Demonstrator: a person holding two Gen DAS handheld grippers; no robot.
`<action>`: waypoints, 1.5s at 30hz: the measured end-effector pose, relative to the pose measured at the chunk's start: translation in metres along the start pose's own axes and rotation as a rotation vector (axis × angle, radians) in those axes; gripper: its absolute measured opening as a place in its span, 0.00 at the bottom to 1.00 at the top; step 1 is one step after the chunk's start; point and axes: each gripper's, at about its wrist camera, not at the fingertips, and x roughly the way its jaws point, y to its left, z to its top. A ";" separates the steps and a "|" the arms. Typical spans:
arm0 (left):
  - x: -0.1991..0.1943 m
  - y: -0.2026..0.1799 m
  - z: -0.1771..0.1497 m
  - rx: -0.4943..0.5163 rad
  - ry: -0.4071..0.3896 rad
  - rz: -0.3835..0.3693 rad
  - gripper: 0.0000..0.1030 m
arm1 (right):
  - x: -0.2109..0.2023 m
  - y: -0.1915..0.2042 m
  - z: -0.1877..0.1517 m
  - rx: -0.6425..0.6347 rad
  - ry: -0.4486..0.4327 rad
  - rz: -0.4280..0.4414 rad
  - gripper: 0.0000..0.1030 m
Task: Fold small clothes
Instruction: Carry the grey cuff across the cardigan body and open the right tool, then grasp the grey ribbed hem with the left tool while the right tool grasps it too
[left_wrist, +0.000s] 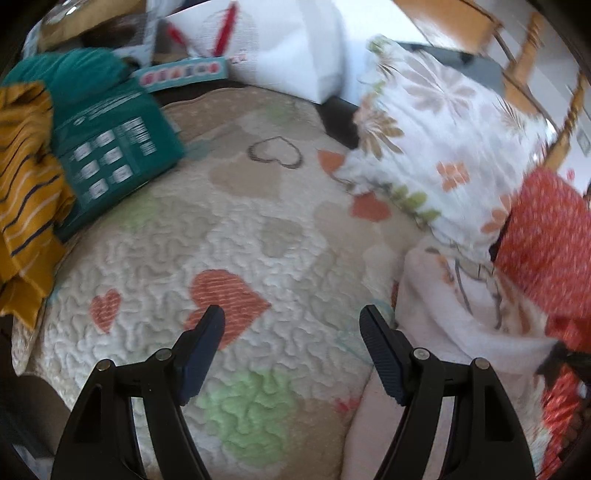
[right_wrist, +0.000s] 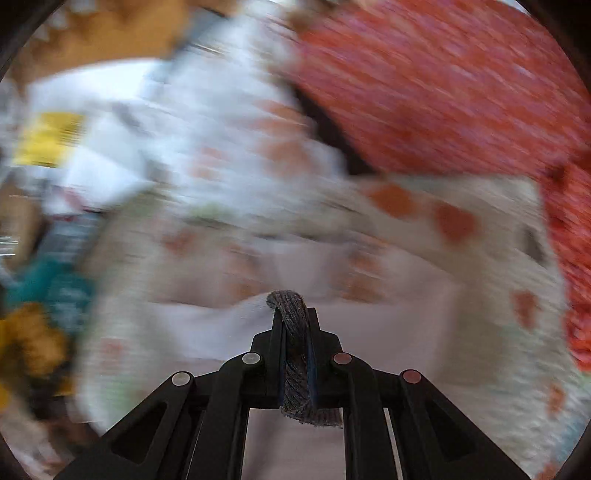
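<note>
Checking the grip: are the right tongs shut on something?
Shut: the right tongs pinch a small grey knitted cloth between their pads.

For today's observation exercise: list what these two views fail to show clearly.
- Right wrist view: motion blur smears everything beyond the right hand-held gripper; the grey knit piece it pinches is mostly hidden between its fingers.
- Left wrist view: print on the teal box is blurred.
- Left wrist view: the red cloth is cut off by the edge.
</note>
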 end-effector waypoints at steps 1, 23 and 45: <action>0.004 -0.007 -0.001 0.017 0.004 0.001 0.72 | 0.012 -0.014 -0.004 0.000 0.022 -0.072 0.11; 0.043 -0.051 -0.014 0.083 0.127 0.001 0.72 | 0.166 0.201 -0.025 -0.353 0.256 0.192 0.21; 0.052 -0.049 -0.037 0.130 0.239 -0.060 0.72 | 0.030 0.058 -0.095 -0.159 0.107 0.003 0.45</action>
